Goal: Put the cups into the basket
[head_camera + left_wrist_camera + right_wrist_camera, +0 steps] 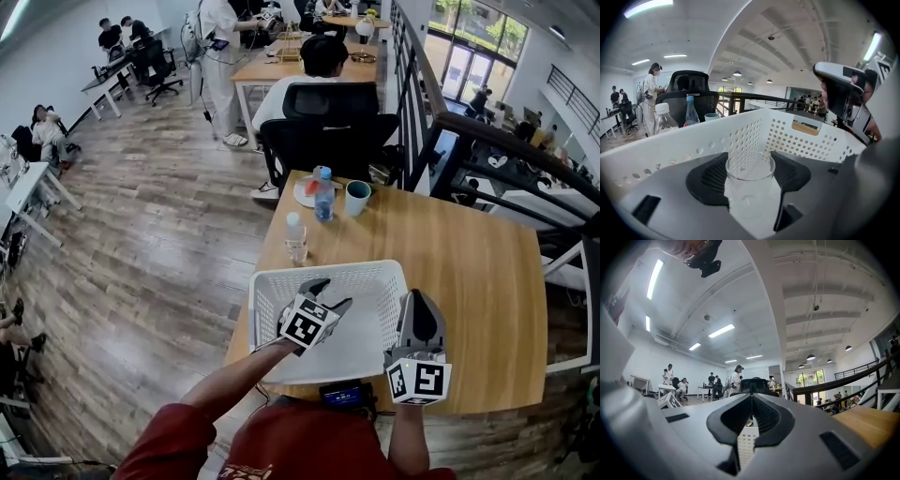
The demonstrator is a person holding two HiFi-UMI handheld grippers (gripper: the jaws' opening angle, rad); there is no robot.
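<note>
Left hand-held gripper (750, 161) clamps one cup (750, 185) in one basket (813, 140) (right hand-held gripper (751, 401) closed).

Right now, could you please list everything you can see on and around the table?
table: one, wooden, under everything else.
basket: one, white and perforated, at the table's near edge.
glass cup: one, clear, inside the basket.
teal cup: one, at the table's far edge.
plain bottle: one, clear, white cap, just beyond the basket.
blue-label bottle: one, clear, beside the teal cup.
plate: one, white, at the far edge.
device: one, black with a screen, at the near edge.
office chair: one, black, beyond the table, with a person seated.
left gripper: grey, in the basket, shut on the glass cup.
right gripper: grey, jaws together, empty, at the basket's right rim.
</note>
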